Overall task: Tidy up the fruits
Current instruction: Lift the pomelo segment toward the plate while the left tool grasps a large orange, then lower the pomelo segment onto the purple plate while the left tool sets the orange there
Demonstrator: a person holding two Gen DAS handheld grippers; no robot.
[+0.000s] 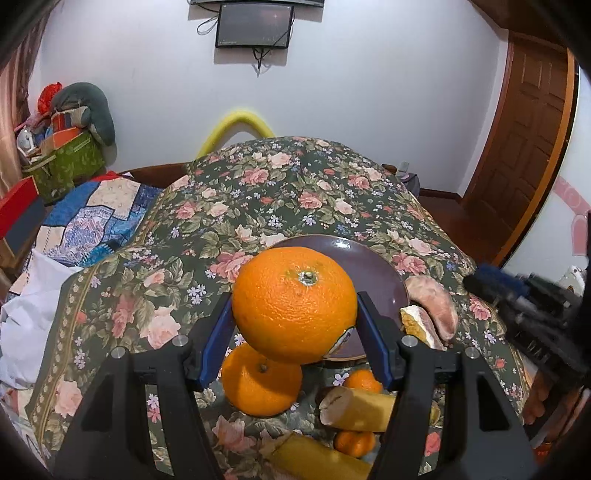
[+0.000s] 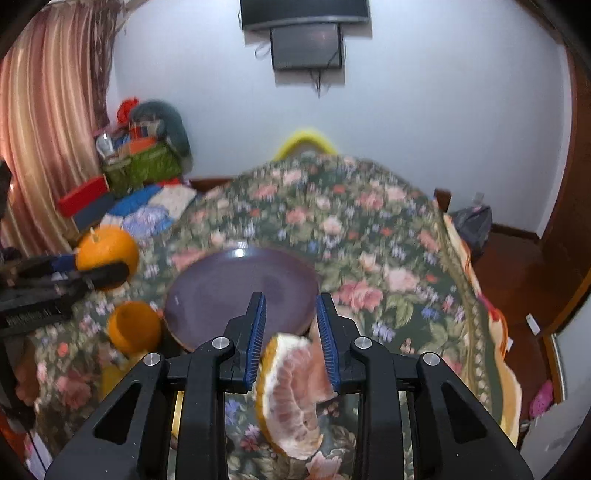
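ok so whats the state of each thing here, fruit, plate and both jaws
large orange: lifted, clamped in the left gripper
pomelo wedge: between the jaws of the right gripper, off the cloth
purple plate: nothing on it, flat on the floral cloth
second orange: resting on the cloth
small mandarins: on the cloth
bananas: lying on the cloth

— What room is this?
— A bedroom with pale walls [image 1: 351,92], a dark wall-mounted screen [image 1: 254,26] trailing cables, and a brown panelled wooden door [image 1: 524,147] at right.

— And the furnishings?
— A floral bedspread [image 1: 295,184] covers the bed; a blue patchwork quilt [image 1: 92,218] lies beside it. Striped pink curtains [image 2: 48,129] hang at left, near a green box [image 2: 144,170] piled with clutter. The floor [image 2: 517,266] is reddish wood.
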